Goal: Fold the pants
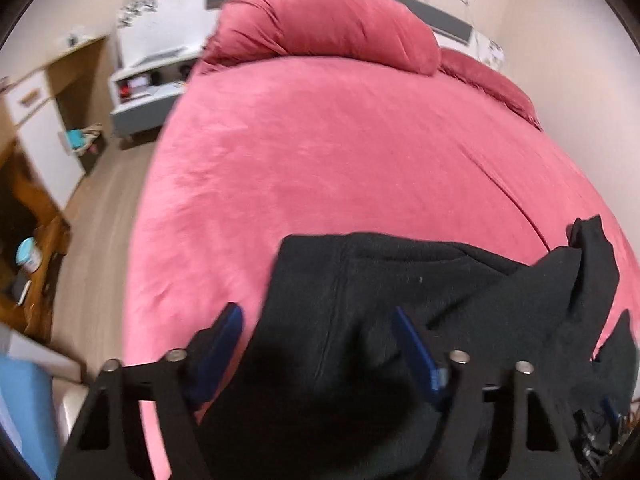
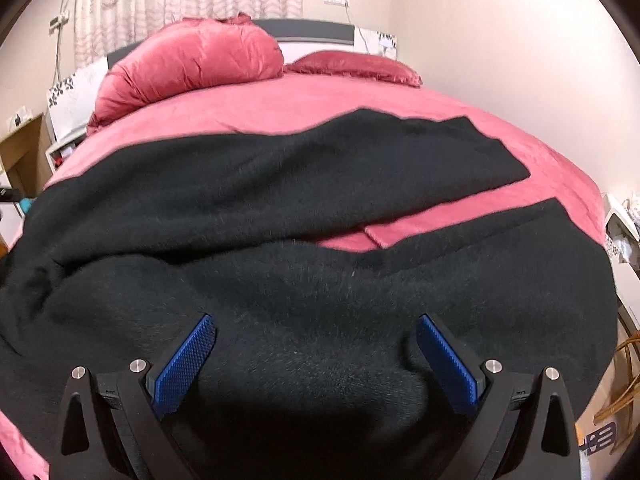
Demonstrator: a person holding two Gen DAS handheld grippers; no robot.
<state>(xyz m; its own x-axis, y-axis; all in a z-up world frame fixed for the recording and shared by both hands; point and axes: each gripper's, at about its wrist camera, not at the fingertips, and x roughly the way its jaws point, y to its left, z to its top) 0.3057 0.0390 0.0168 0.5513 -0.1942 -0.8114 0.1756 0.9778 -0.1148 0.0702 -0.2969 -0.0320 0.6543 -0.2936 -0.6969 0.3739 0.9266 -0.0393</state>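
Note:
Black pants lie spread across a pink bed, their two legs running to the right with a strip of bedcover between them. My right gripper hovers over the near part of the fabric, jaws wide and blue pads touching nothing. In the left wrist view one end of the pants lies near the bed's front edge, bunched up at the right. My left gripper straddles that end, open, with one pad over the pink bedcover and the other over the cloth.
A rolled pink duvet and a flat red pillow lie at the head of the bed. Left of the bed are a white nightstand, a wooden desk and bare floor. A wicker item stands at the right.

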